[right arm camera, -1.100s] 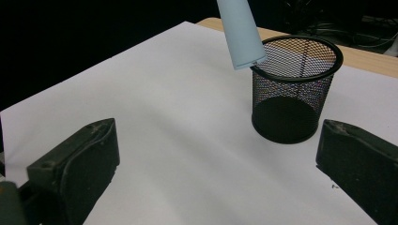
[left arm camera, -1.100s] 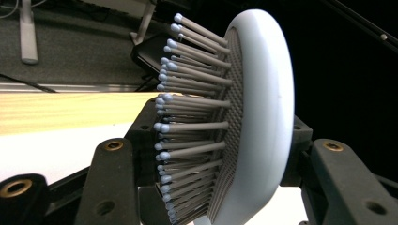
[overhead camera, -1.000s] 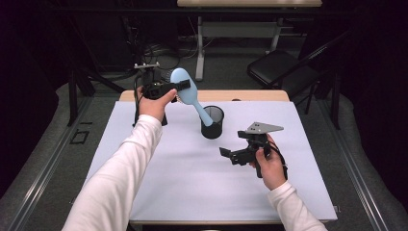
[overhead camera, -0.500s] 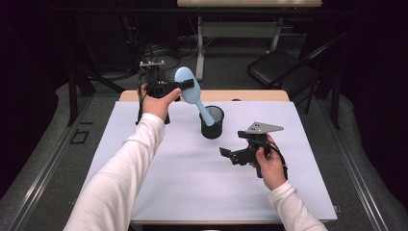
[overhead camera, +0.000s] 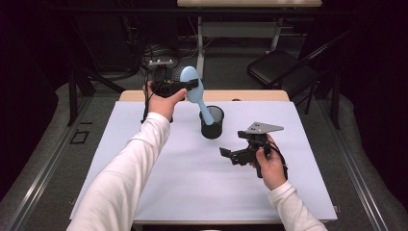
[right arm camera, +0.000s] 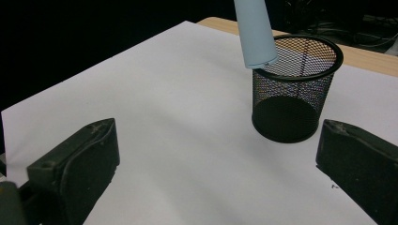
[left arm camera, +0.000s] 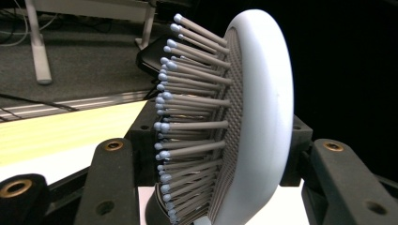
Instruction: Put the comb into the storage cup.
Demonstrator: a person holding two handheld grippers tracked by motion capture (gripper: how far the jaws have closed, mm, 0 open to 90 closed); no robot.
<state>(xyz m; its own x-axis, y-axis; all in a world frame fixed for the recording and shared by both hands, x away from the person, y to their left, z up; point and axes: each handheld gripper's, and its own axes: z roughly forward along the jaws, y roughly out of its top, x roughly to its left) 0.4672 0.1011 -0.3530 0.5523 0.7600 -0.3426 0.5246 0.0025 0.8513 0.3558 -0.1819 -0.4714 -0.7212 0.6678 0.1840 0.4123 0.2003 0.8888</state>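
1. Pale blue plastic forms the hairbrush [overhead camera: 193, 85], which hangs tilted in the air over the far part of the table [overhead camera: 159, 192].
2. Its oval head is clamped in the left claw [overhead camera: 192, 85], one jaw on the bristle side and one on the smooth back.
3. In the left gripper view the hairbrush [left arm camera: 244, 122] stands edge-on between the two jaws, grey bristles with pale tips pointing left.
4. Its handle slopes down and to the right; the tip sits at the rim of the black mesh cup [overhead camera: 211, 122], at the near-left side of the mouth.
5. The cup stands upright on the white table cover, near the middle of the far half.
6. The right claw [overhead camera: 230, 155] rests low over the table, well apart from the cup, jaws spread wide with nothing between them.
7. Seen from the right gripper view, the cup [right arm camera: 294, 89] sits ahead, the blue handle tip [right arm camera: 256, 35] just touching or barely above its rim.
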